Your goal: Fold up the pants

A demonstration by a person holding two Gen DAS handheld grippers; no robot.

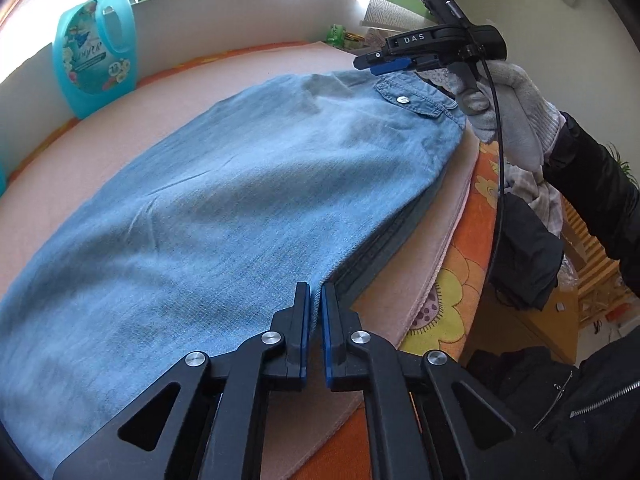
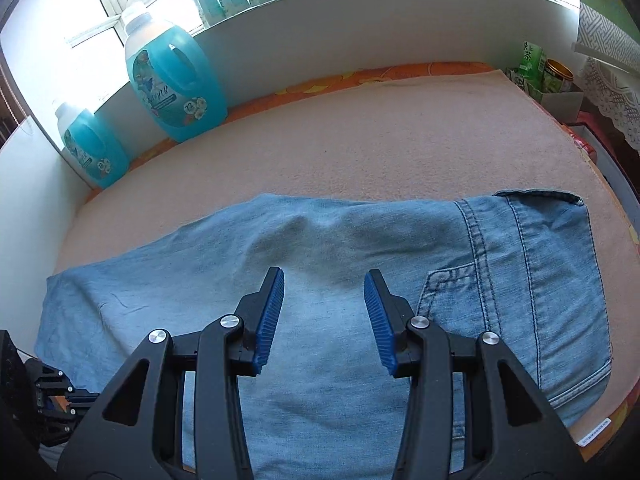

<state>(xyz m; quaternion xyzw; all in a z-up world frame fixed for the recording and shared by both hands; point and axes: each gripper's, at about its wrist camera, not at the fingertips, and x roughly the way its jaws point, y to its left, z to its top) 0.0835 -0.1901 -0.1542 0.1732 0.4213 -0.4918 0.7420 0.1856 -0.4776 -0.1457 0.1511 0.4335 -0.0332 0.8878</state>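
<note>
Left wrist view: the pants (image 1: pixel 224 200), light blue denim, are lying flat on a pink mat (image 1: pixel 248 68) that is covering an orange flowered cloth (image 1: pixel 484 200). Their long axis is running from about 7 o'clock near the camera up to 1 o'clock, where the buttoned pocket flap (image 1: pixel 412 98) is sitting. They are looking already doubled leg on leg, judging by the stacked edge along the near side. The left gripper (image 1: pixel 316 304) is sitting at 6 o'clock with its jaws pressed nearly together on that near edge; a thin fold of denim is showing between the blue pads, so it is pinching the cloth. The right gripper (image 1: pixel 384 62), in a gloved hand (image 1: pixel 508 108), is hanging at 1 o'clock over the pocket end.

Right wrist view: the right gripper (image 2: pixel 324 292) is standing about half open, nothing between the pads, hovering over mid-fabric. The pants (image 2: pixel 320 264) are stretching from 8 o'clock to 3 o'clock, seamed pocket end (image 2: pixel 532 264) at 3 o'clock. Two blue detergent jugs (image 2: pixel 172 80) are standing at 10 o'clock, well apart from the cloth.

Judgement: the left hand is nearer the leg end, the right nearer the waist. The coming fold is likely turning on that long axis, bringing one end over the other; the right jaws are still needing an edge to bite.
</note>
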